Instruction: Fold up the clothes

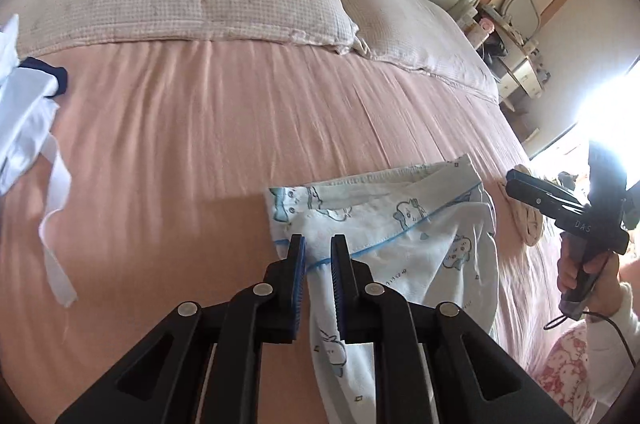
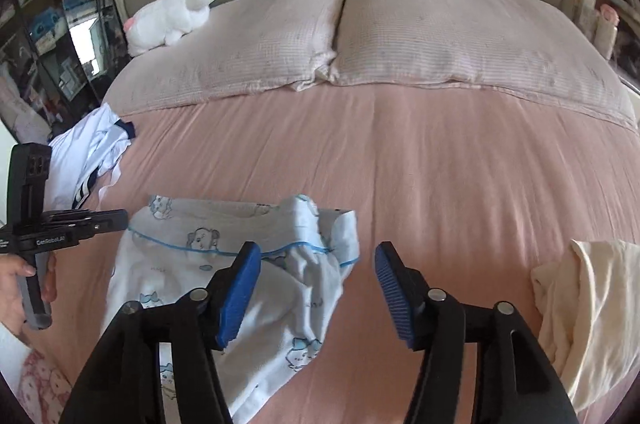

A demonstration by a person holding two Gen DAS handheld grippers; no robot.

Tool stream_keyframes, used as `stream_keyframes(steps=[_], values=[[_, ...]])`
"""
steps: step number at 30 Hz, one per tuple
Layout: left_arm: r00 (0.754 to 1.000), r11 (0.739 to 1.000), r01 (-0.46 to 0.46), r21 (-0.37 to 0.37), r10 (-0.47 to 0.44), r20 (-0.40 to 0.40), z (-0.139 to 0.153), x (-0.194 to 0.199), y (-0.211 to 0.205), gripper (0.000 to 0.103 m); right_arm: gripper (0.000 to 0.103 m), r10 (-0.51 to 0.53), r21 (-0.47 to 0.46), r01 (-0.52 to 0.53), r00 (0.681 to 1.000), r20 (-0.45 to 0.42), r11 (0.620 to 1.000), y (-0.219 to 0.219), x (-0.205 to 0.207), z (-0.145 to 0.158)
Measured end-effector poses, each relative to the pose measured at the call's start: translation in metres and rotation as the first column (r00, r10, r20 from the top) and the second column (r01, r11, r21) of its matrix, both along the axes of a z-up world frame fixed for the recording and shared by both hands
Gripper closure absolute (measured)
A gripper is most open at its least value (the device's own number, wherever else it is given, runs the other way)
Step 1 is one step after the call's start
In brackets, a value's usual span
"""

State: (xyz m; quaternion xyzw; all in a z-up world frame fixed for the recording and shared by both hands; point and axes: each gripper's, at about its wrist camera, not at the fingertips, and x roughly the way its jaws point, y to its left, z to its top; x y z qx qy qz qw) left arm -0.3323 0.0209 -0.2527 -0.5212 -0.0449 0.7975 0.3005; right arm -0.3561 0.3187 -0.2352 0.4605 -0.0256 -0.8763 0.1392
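Observation:
A light blue garment with cartoon prints and blue piping [image 1: 400, 224] lies crumpled on the pink bed sheet [image 1: 200, 127]; it also shows in the right wrist view [image 2: 224, 264]. My left gripper [image 1: 319, 248] is partly open just above the garment's left part, with cloth showing in the narrow gap between its fingers. My right gripper [image 2: 318, 260] is wide open and empty, low over the garment's right edge. From the left wrist view the right gripper [image 1: 516, 183] is at the garment's far right. From the right wrist view the left gripper [image 2: 120, 218] is at its left.
A white and navy garment [image 1: 28, 111] lies at the bed's left edge [image 2: 92, 151]. A cream garment [image 2: 592, 304] lies at the right. Two pillows [image 2: 360, 35] and a white plush toy [image 2: 168, 19] are by the headboard. A dresser [image 1: 516, 63] stands right of the bed.

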Motion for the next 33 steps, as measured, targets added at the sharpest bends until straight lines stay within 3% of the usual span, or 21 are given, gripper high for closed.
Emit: stream_keyframes(steps=[3, 7, 8, 9, 10, 12, 14, 19, 20, 22, 25, 28, 30, 33], values=[[1.0, 0.997, 0.024, -0.075, -0.023, 0.014, -0.012, 0.002, 0.014, 0.091, 0.044, 0.02, 0.059, -0.022, 0.999, 0.03, 0.998, -0.016, -0.016, -0.017], [0.999, 0.997, 0.044, -0.061, -0.046, -0.017, -0.008, 0.004, 0.017, 0.091, 0.046, 0.047, 0.014, -0.049, 0.99, 0.134, 0.999, -0.031, -0.033, -0.045], [0.999, 0.997, 0.029, -0.065, -0.03, -0.02, -0.007, 0.003, 0.013, 0.091, 0.051, 0.056, 0.007, -0.057, 0.988, 0.141, 0.998, -0.033, -0.033, -0.047], [1.0, 0.998, 0.013, -0.069, -0.015, -0.023, -0.006, 0.002, 0.01, 0.091, 0.065, 0.065, 0.001, -0.066, 0.987, 0.147, 0.998, -0.035, -0.032, -0.049], [1.0, 0.998, -0.013, -0.056, 0.013, -0.008, -0.007, -0.001, 0.004, 0.09, 0.072, 0.067, 0.002, -0.068, 0.987, 0.148, 0.998, -0.034, -0.029, -0.048], [0.998, 0.998, -0.062, -0.012, 0.063, 0.031, -0.012, -0.008, -0.007, 0.081, 0.08, 0.073, -0.006, -0.073, 0.986, 0.149, 0.997, -0.032, -0.022, -0.045], [0.997, 0.998, -0.064, -0.015, 0.064, 0.035, -0.013, -0.01, -0.005, 0.056, 0.08, 0.067, -0.025, -0.065, 0.987, 0.143, 0.998, -0.025, -0.016, -0.042], [0.999, 0.995, 0.026, -0.097, -0.03, -0.043, -0.008, -0.001, 0.024, 0.057, 0.08, 0.024, -0.009, -0.023, 0.993, 0.12, 1.0, -0.023, -0.023, -0.044], [0.997, 0.992, 0.041, -0.118, -0.048, -0.056, -0.008, 0.001, 0.029, 0.061, 0.08, 0.024, 0.001, -0.024, 0.993, 0.115, 1.0, -0.025, -0.026, -0.043], [0.995, 0.991, 0.031, -0.127, -0.043, -0.093, -0.004, 0.003, 0.029, 0.073, 0.083, 0.043, 0.032, -0.046, 0.996, 0.079, 0.998, -0.032, -0.023, -0.04], [0.988, 0.991, 0.005, -0.13, -0.025, -0.152, 0.003, 0.005, 0.026, 0.073, 0.084, 0.04, 0.039, -0.042, 0.999, 0.035, 0.998, -0.033, -0.018, -0.036], [0.993, 0.995, 0.018, -0.095, -0.028, -0.114, 0.001, 0.001, 0.023, 0.073, 0.083, 0.039, 0.006, -0.039, 0.998, 0.05, 0.999, -0.028, -0.019, -0.04], [0.994, 0.994, 0.019, -0.106, -0.03, -0.105, -0.002, 0.002, 0.024, 0.073, 0.083, 0.04, -0.008, -0.039, 0.995, 0.086, 0.999, -0.024, -0.023, -0.049], [0.988, 0.991, 0.067, -0.118, -0.082, -0.129, 0.002, 0.009, 0.033, 0.073, 0.083, 0.041, -0.056, -0.038, 0.997, 0.06, 0.998, -0.019, -0.02, -0.055]])
